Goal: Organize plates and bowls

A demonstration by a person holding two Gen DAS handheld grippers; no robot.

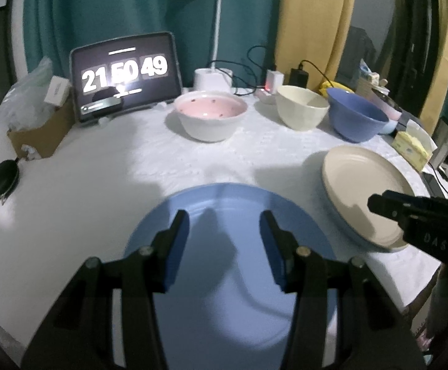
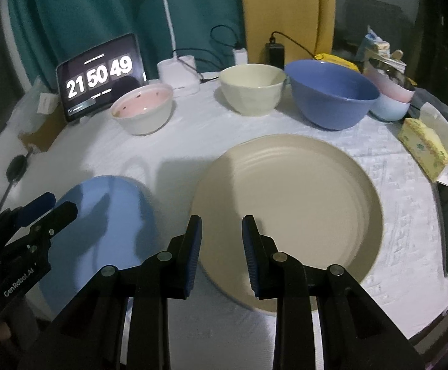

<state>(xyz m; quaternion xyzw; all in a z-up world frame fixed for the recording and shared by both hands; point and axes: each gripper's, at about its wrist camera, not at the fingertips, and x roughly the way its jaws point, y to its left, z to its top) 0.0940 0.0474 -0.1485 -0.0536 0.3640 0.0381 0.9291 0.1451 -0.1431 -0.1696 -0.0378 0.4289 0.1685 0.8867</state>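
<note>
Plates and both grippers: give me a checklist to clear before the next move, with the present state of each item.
1. Left gripper empty, jaws apart over the blue plate: ok.
2. Right gripper empty, jaws apart over the beige plate: ok.
3. Both plates lie flat and empty on the white tablecloth: ok.
4. Plates apart, not overlapping: ok.
5. Pink-lined bowl, cream bowl and blue bowl stand upright behind the plates, out of the grippers' way: ok.
6. A pad is under a plate rim, ready to lift: cannot tell.
</note>
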